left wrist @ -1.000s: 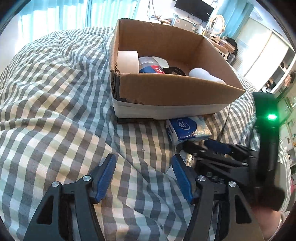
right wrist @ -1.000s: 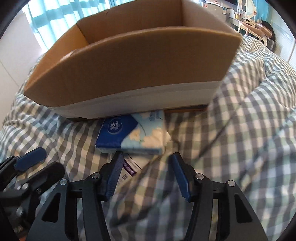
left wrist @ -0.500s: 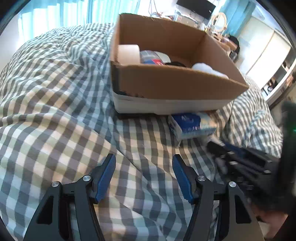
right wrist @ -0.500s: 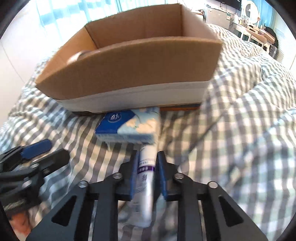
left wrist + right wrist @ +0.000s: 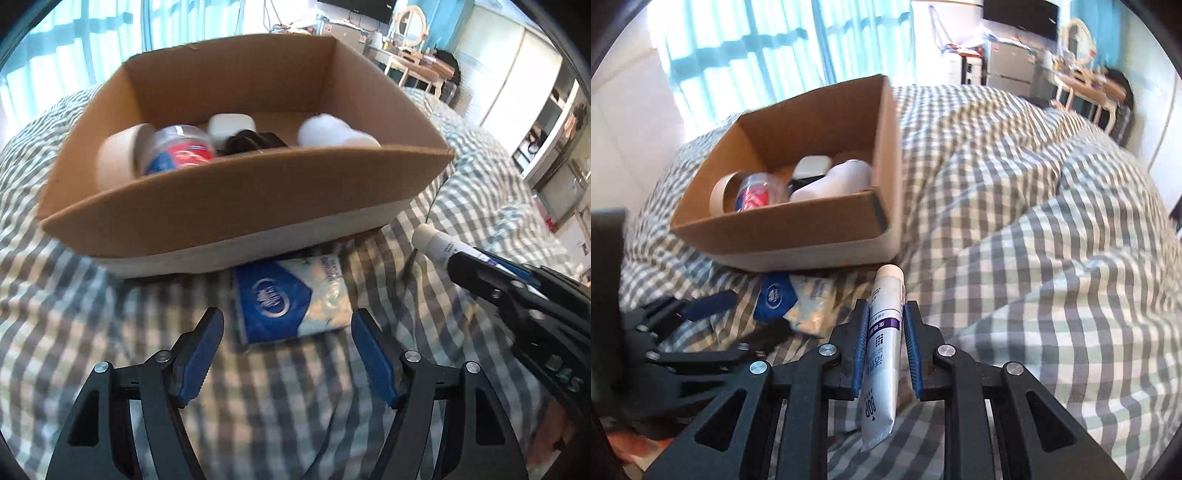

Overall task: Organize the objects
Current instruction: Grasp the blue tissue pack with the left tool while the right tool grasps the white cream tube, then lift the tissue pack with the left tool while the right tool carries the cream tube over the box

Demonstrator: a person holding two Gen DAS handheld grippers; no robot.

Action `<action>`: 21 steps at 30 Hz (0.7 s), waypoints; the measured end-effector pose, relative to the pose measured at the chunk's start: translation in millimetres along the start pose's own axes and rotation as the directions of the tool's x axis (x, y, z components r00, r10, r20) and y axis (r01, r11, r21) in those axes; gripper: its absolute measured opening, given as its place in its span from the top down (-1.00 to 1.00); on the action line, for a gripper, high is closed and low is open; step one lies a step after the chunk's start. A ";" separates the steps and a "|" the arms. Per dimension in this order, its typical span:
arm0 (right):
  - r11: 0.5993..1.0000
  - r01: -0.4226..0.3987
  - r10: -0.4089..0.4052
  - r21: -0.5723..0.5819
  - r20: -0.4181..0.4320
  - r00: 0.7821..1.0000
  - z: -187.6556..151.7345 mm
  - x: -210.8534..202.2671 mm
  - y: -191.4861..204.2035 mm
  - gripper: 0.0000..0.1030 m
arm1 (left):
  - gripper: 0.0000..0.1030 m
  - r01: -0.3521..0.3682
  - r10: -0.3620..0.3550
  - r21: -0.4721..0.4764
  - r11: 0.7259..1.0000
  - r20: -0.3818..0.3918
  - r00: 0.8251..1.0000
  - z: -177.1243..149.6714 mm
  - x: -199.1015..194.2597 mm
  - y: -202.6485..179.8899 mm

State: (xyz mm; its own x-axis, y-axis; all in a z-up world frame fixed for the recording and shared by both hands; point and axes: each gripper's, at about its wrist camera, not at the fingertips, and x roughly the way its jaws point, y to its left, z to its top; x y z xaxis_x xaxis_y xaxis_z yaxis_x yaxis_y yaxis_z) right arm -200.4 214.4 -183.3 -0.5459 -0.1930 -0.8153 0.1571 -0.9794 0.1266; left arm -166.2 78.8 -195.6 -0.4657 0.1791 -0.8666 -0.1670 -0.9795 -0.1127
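Note:
My right gripper (image 5: 885, 317) is shut on a white tube with a purple band (image 5: 882, 332), held above the checked bedcover, cap pointing toward the cardboard box (image 5: 798, 225). The tube also shows at the right in the left wrist view (image 5: 439, 245). My left gripper (image 5: 287, 332) is open and empty, its fingers either side of a blue and white tissue pack (image 5: 291, 299) that lies on the cover against the front wall of the box (image 5: 236, 206). The tissue pack also shows in the right wrist view (image 5: 790, 295).
The box holds a tape roll (image 5: 114, 158), a bottle with a red and blue label (image 5: 177, 151), a white case (image 5: 231, 123), a dark item and a white bottle (image 5: 332, 133). The checked cover (image 5: 1034, 258) rises in folds to the right. Furniture stands behind.
My right gripper has lifted the tube off the cover and drawn back from the box. My left gripper has swung right, and now straddles the tissue pack.

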 end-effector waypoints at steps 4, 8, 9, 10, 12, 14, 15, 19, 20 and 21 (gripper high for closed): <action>1.000 -0.005 0.005 0.021 0.002 1.000 0.4 0.1 -6.5 0.64 | -0.52 -0.039 0.040 0.017 0.999 -0.013 0.999 3.1 19.8 -9.5; 1.000 -0.006 0.006 0.017 0.002 1.000 -1.1 6.7 -3.5 0.64 | -0.57 -0.052 0.053 0.029 0.998 -0.018 0.998 5.8 34.4 -15.4; 1.000 -0.013 0.014 0.022 -0.002 1.000 -1.2 8.5 -4.7 0.64 | -0.57 -0.064 0.065 0.043 0.997 -0.021 0.998 5.1 39.5 -17.1; 1.000 -0.016 0.017 0.026 -0.004 1.000 -1.7 9.4 -4.8 0.64 | -0.57 -0.072 0.073 0.052 0.996 -0.019 0.997 3.8 43.4 -17.9; 0.999 -0.020 0.020 0.028 -0.004 1.000 -2.2 11.0 -3.6 0.64 | -0.57 -0.077 0.077 0.055 0.995 -0.002 0.997 0.8 46.9 -17.4; 0.999 -0.019 0.019 0.026 -0.001 1.000 -2.9 11.4 -2.6 0.64 | -0.48 -0.070 0.070 0.050 0.996 0.007 0.998 -0.1 44.4 -15.9; 1.000 -0.015 0.015 0.023 0.000 1.000 -3.6 11.6 -1.9 0.64 | -0.48 -0.061 0.060 0.048 0.997 0.005 0.998 -0.5 42.2 -14.8; 1.000 0.020 -0.020 -0.002 0.006 1.000 -7.8 8.3 3.8 0.64 | -0.47 -0.034 0.035 0.040 0.999 -0.035 0.999 -7.0 29.7 -10.2; 1.000 0.025 -0.025 -0.015 0.010 1.000 -9.4 6.4 6.6 0.64 | -0.47 -0.029 0.030 0.035 0.999 -0.036 0.999 -9.1 24.4 -8.6; 0.999 0.029 -0.029 -0.024 0.015 0.999 -10.7 4.9 8.7 0.64 | -0.47 -0.023 0.024 0.029 0.999 -0.034 0.999 -11.4 17.5 -6.7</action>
State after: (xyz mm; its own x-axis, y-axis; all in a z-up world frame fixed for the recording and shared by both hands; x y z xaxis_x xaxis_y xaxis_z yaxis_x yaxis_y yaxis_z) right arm -192.9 205.5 -192.1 -0.5628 -0.1655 -0.8099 0.1607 -0.9830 0.0892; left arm -163.3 87.4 -215.5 -0.4402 0.1520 -0.8849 -0.1813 -0.9803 -0.0782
